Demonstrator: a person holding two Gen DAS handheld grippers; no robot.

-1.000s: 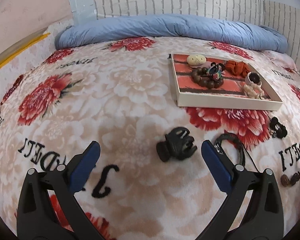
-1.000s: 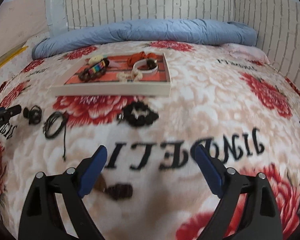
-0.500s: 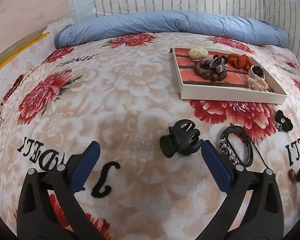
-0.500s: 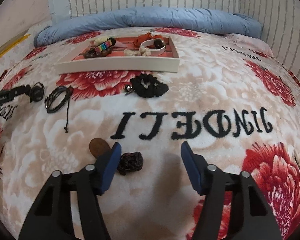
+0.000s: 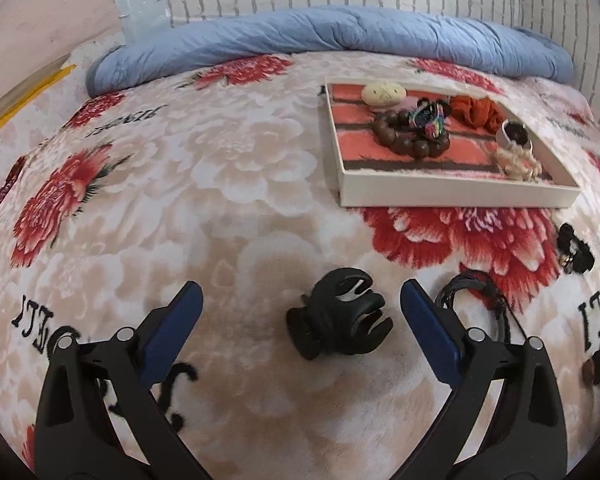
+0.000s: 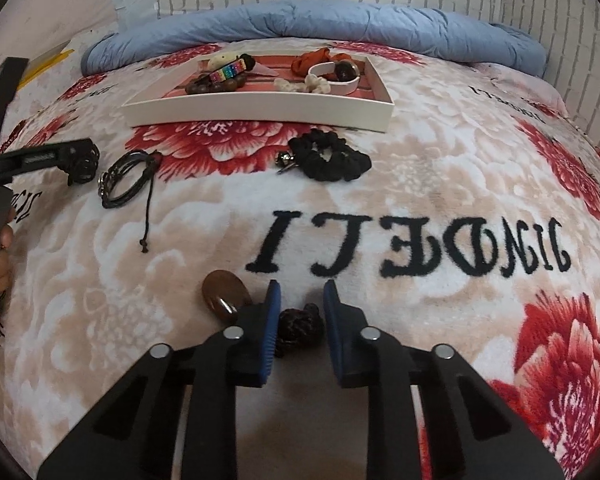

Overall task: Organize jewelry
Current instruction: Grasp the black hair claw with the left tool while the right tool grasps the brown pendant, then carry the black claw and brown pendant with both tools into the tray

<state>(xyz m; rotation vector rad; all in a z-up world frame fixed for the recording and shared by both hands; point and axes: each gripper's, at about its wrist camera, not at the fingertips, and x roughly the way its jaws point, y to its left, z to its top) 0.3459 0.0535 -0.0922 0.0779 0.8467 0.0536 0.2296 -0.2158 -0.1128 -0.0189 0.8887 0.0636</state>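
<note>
Right wrist view: right claw [image 6: 300, 298] just closing, nearly shut around dark knotted piece [image 6: 299, 325], bed's near edge; firm grip uncertain. Left claw [image 5: 300, 304] wide open, empty, straddling black hair clip [image 5: 340, 318]. Next: lift, carry to tray [image 6: 260, 110] near bed's far edge.

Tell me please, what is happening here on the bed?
A person is sorting jewelry into a white tray on a flowered blanket, with a gripper in each hand. The right gripper has just been closing around a small dark knotted piece beside a brown stone. The left gripper is open, with a black claw clip lying between its fingers. A black scrunchie and a black cord bracelet are outside the tray.
</note>
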